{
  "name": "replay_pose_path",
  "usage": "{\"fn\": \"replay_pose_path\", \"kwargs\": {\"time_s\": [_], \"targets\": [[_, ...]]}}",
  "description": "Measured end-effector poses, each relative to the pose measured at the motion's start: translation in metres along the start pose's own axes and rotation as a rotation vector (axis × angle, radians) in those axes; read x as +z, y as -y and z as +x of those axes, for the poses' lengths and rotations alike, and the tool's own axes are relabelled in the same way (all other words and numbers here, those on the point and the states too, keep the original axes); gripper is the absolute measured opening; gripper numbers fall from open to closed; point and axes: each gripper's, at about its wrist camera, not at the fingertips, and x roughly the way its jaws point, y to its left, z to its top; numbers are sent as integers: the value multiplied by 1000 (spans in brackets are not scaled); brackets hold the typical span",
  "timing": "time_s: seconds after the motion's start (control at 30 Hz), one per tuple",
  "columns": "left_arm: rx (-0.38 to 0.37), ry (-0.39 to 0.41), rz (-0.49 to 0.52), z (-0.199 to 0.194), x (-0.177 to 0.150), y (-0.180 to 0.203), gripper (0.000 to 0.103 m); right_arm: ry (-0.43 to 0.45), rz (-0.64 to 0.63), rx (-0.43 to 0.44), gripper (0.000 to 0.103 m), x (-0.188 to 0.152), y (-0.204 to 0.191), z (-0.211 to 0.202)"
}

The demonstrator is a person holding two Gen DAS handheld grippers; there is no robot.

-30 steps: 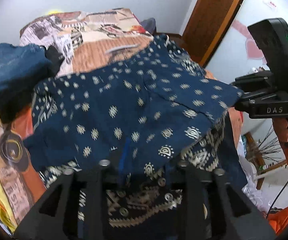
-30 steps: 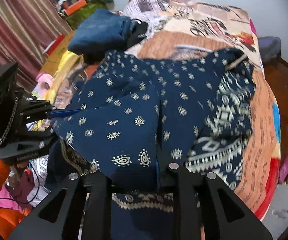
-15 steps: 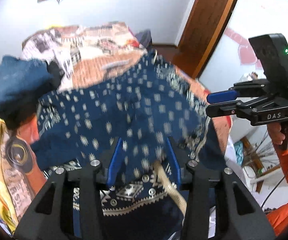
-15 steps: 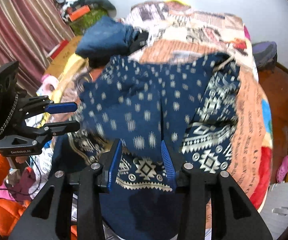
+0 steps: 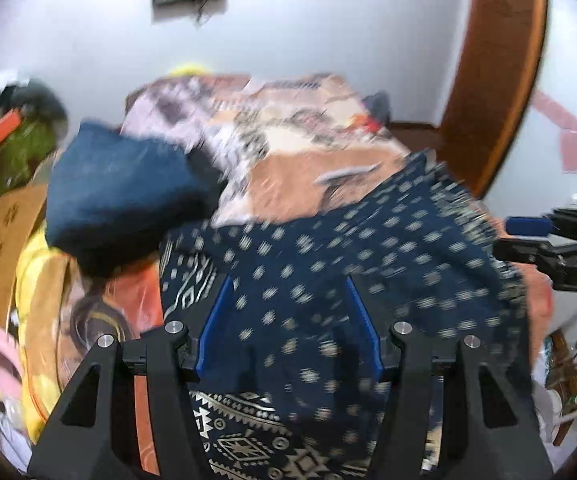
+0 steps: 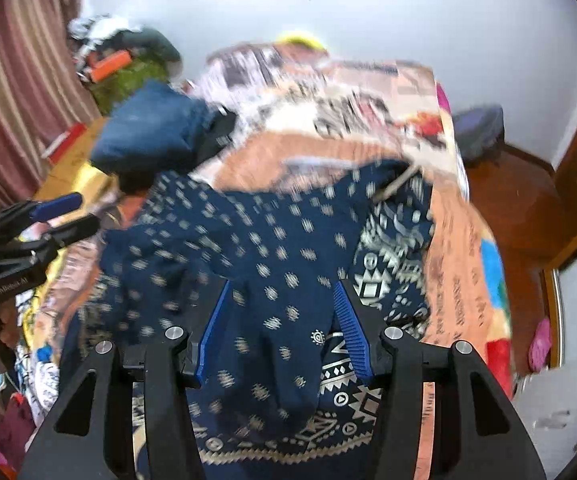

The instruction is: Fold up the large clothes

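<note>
A large navy garment with pale dots and a geometric border lies folded over on the bed; it also shows in the right wrist view. My left gripper is open and empty above its near edge, blue pads spread. My right gripper is open and empty too, above the garment's near part. Each gripper shows in the other's view, the right one at the right edge, the left one at the left edge, both open.
A folded blue denim bundle lies at the far left of the bed. Patterned pillows sit at the head. Clutter and a curtain stand left, a wooden door right.
Both grippers let go of the navy garment and opened. The cloth dropped onto the bed in a fold. Both grippers pulled back and tilted upward.
</note>
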Motion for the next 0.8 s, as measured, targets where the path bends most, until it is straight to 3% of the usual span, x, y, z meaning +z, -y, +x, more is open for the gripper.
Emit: {"fn": "replay_pose_path", "kwargs": {"time_s": [0.17, 0.3, 0.47, 0.67, 0.8], "targets": [[18, -125, -64, 47, -26, -19, 56, -111, 59, -1, 49, -14, 18, 42], [-26, -195, -130, 69, -41, -36, 56, -97, 74, 38, 49, -13, 25, 35], [-69, -163, -164, 59, -27, -51, 56, -23, 126, 47, 49, 2, 44, 10], [0, -41, -243, 36, 1, -94, 56, 80, 222, 13, 49, 19, 80, -12], [10, -73, -350, 50, -1, -133, 56, 77, 277, -20, 49, 25, 104, -5]]}}
